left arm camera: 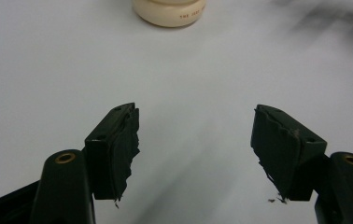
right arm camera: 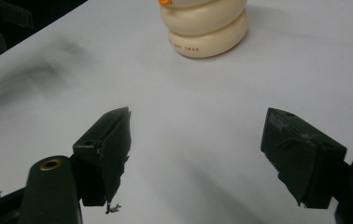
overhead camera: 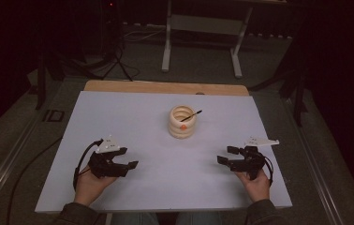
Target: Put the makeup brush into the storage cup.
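A dim room surrounds the pale tabletop, where a cream ringed holder with a thin black stick stands mid-surface. The left hand-held gripper and right hand-held gripper rest near the front edge, well apart from it, jaws spread and empty.

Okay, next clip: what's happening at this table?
A person holds a gripper in each hand over a white table. The left gripper and the right gripper both have their fingers open and hold nothing. Between and beyond them stands a cream ringed holder with a thin dark stick leaning out of it, untouched.
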{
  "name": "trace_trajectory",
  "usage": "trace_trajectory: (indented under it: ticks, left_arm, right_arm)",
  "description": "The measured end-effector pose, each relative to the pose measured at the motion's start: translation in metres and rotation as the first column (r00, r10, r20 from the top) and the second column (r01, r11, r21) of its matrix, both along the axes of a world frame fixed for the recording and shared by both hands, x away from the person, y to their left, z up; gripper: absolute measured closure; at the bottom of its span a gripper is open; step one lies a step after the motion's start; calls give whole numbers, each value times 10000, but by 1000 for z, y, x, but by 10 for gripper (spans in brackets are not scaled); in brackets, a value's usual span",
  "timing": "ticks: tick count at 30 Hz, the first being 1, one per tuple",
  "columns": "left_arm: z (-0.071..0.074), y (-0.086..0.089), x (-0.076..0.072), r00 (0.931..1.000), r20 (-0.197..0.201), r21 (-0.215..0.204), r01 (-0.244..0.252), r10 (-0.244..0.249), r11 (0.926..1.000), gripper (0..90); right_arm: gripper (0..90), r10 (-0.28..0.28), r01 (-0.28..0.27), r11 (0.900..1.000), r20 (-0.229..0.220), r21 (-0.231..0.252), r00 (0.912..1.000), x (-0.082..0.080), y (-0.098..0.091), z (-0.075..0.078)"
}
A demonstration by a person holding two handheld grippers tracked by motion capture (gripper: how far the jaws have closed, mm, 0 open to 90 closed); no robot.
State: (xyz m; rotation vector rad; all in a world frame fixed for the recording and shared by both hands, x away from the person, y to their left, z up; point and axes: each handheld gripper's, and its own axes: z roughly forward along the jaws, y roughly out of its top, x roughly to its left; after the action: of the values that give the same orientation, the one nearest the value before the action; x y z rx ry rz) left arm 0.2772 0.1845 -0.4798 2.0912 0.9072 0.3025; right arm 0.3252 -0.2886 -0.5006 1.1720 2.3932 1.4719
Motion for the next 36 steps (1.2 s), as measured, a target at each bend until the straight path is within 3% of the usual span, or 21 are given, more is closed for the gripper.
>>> trace_trajectory:
  ticks: [21,36]
  left_arm:
    - [-15,0,2,9992,-403,151,-37,43,9999,299]
    - [-17,-4,3,9990,-452,278,64,-51,9996,298]
  right_arm:
    - [216,-6,7,10000,79,-37,10000,-13,-2,-3]
    - [209,64,-62,9999,149,-121,9999,-18,-1,-5]
